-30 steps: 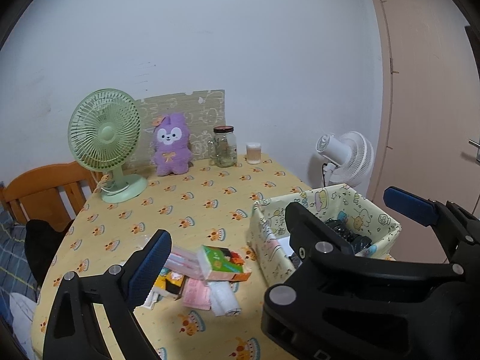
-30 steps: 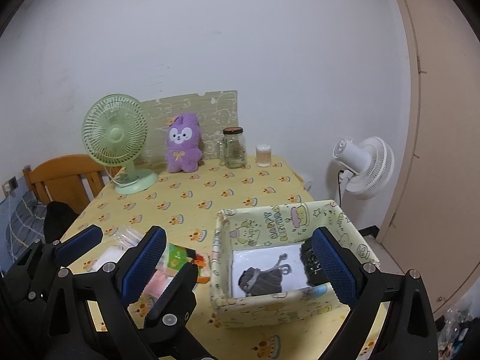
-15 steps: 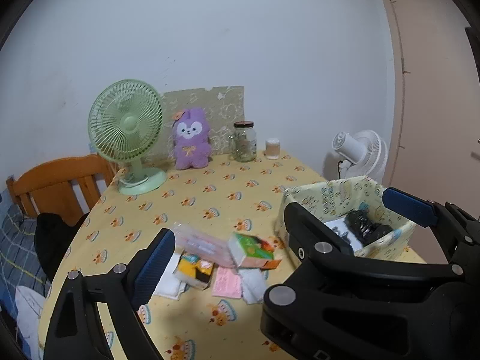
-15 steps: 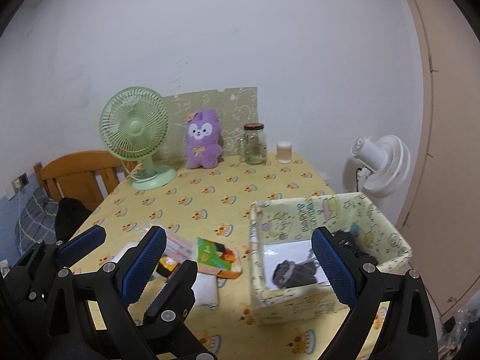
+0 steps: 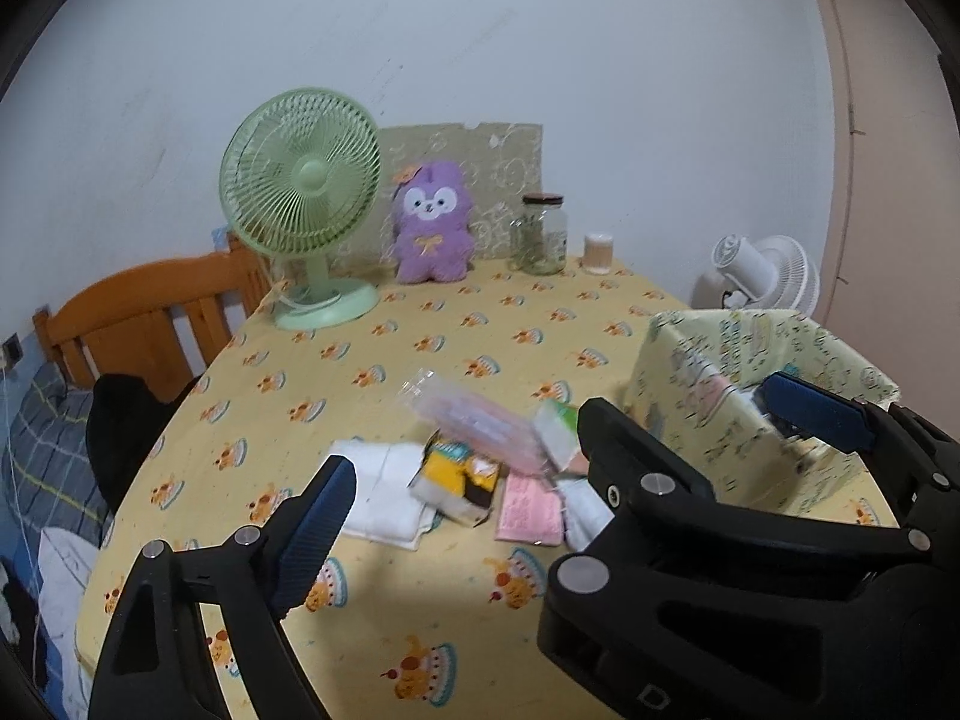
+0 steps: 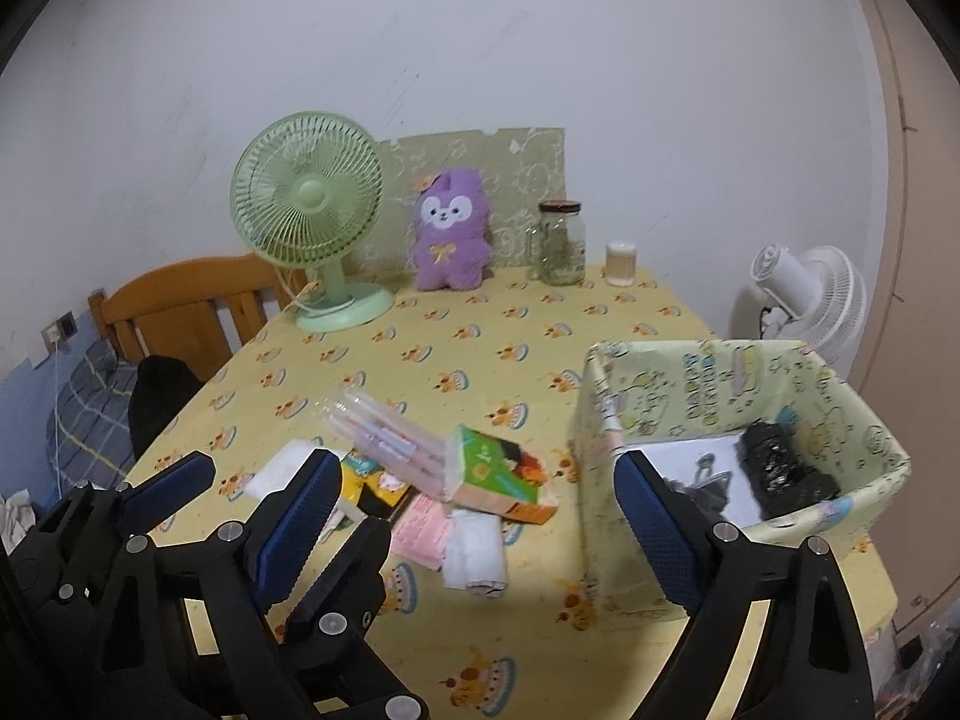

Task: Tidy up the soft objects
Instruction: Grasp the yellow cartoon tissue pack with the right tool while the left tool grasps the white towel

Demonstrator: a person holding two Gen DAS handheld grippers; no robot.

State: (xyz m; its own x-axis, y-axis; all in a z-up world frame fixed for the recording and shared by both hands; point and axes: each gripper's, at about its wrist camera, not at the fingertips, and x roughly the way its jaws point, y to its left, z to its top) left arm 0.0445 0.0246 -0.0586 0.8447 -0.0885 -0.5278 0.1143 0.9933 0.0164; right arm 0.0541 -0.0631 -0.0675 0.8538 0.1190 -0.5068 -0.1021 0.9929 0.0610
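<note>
I have both grippers over the near edge of the table (image 5: 456,324), which wears a yellow cloth printed with small cakes. The left gripper (image 5: 564,468) and the right gripper (image 6: 474,531) both have their jaws wide and closing, with nothing between the blue ribbed pads; neither touches anything.

The soft things lie in a loose heap near the middle of the table: a folded white cloth (image 5: 384,495), flat and quilted-looking; a pink packet (image 5: 531,507), thin and rectangular; a small white roll (image 6: 474,552) of fabric; a yellow and black packet (image 5: 456,474). Across the heap leans a clear plastic case (image 6: 390,438), hard and glossy, its long axis running from the far left down toward the near right, its near end resting on a green carton (image 6: 501,471).

Right of the heap stands the fabric box (image 6: 738,369), pale green with cartoon prints, walls soft and slightly sagging. From the right wrist I look into it: a white sheet on the floor and dark crumpled items (image 6: 780,471) on it. From the left wrist the box wall and the right gripper's black frame hide that interior.

At the far edge stand a ribbed green fan (image 5: 300,204), a fuzzy purple plush toy (image 5: 432,228) upright and facing me, and a glass jar (image 5: 540,234).
</note>
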